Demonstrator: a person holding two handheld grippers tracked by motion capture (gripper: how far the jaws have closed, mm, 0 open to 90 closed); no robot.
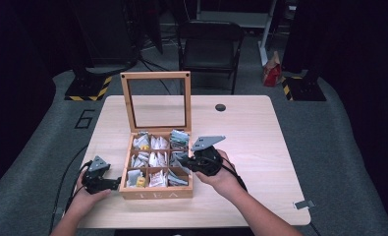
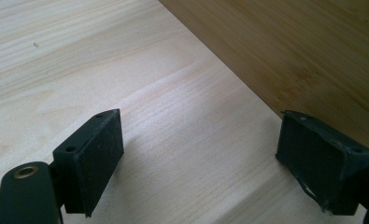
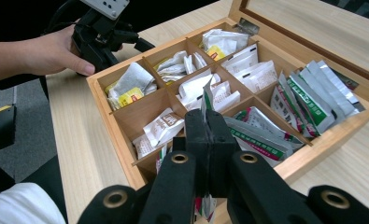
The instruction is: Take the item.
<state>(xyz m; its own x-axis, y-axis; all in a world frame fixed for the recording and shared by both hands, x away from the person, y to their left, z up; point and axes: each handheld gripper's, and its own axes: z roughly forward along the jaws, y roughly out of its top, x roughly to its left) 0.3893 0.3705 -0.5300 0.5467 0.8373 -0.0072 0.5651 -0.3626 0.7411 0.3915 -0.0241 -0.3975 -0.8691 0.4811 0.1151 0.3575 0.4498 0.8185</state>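
So the right gripper (image 3: pixel 209 135) has its jaws pinched tight on a tea bag sachet (image 3: pixel 207 95), you can see the thin white edge of it sticking up past the jaw tips and a bit more paper hanging out below them. In the high view that right gripper (image 1: pixel 184 161) sits over the right-hand edge of the tea box (image 1: pixel 156 194), roughly at the 3 o'clock side of the compartments, with the person's right hand (image 1: pixel 224 173) wrapped round it.

The box is a wooden nine-slot thing with "TEA" on the front wall, lid (image 1: pixel 156 101) standing upright at the 12 o'clock edge. Every slot has packets in it: white paper sachets in the middle ones, green-and-white foil packets (image 3: pixel 308 98) in the slots on the right of the right gripper view, a yellow-tagged one (image 3: pixel 128 95) at about 10 o'clock from the claw.

The left gripper (image 1: pixel 117 183) is over at 9 o'clock of the box, jaws wide apart with nothing between them, just bare table (image 2: pixel 126 60) under it and one jaw tip right next to the box's side wall (image 2: pixel 313 56). Can't tell if it's actually touching. The left hand (image 1: pixel 86 196) holds it low on the table
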